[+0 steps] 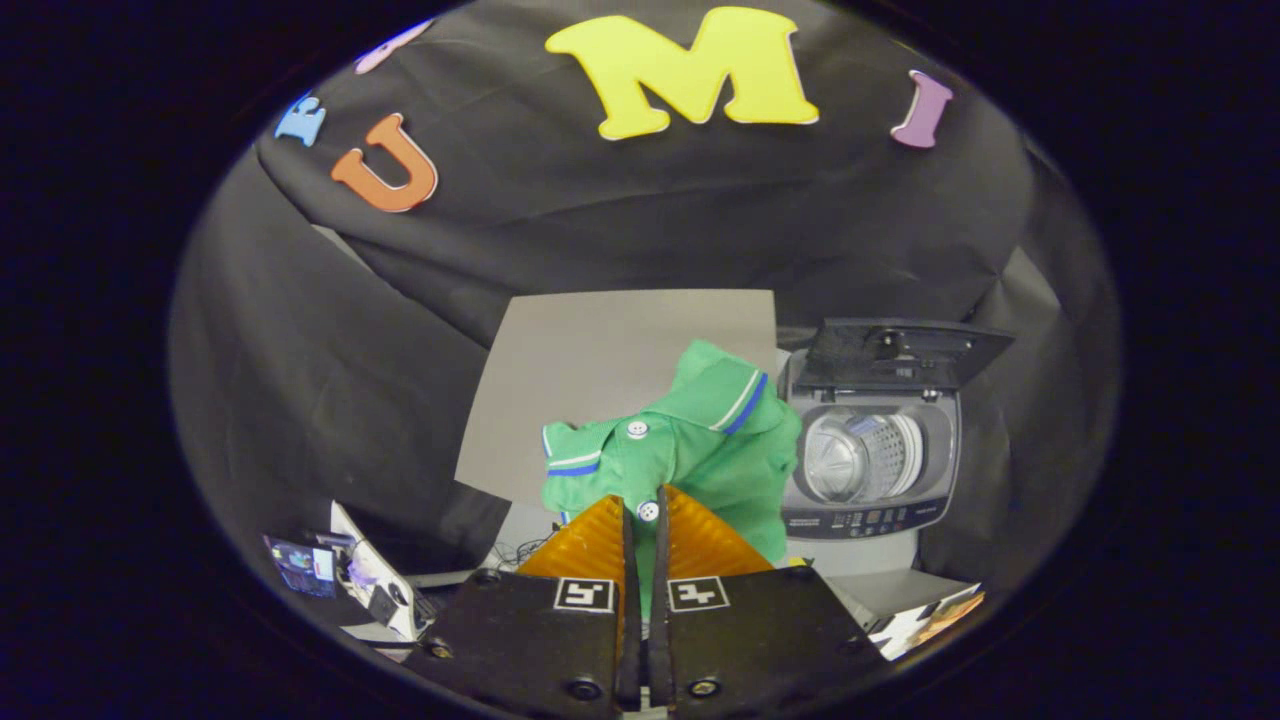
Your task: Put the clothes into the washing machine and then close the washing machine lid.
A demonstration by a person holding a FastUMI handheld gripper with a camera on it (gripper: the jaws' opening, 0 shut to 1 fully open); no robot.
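Observation:
My gripper (643, 505) is shut on a small green shirt (700, 450) with white buttons and blue-and-white trim. The shirt hangs from the fingertips, lifted above the grey table (590, 370), and bunches up just ahead of them. Beyond and to the right of the shirt stands a small grey toy washing machine (870, 470). Its lid (905, 355) is raised, and the silver drum (860, 457) inside shows through the top opening. The shirt's right edge overlaps the machine's left side in this view.
A grey board lies on the table behind the shirt. Left of the fingers, low down, sit some small gadgets and cables (350, 580). Printed papers (930, 620) lie low at the right, near the machine's base.

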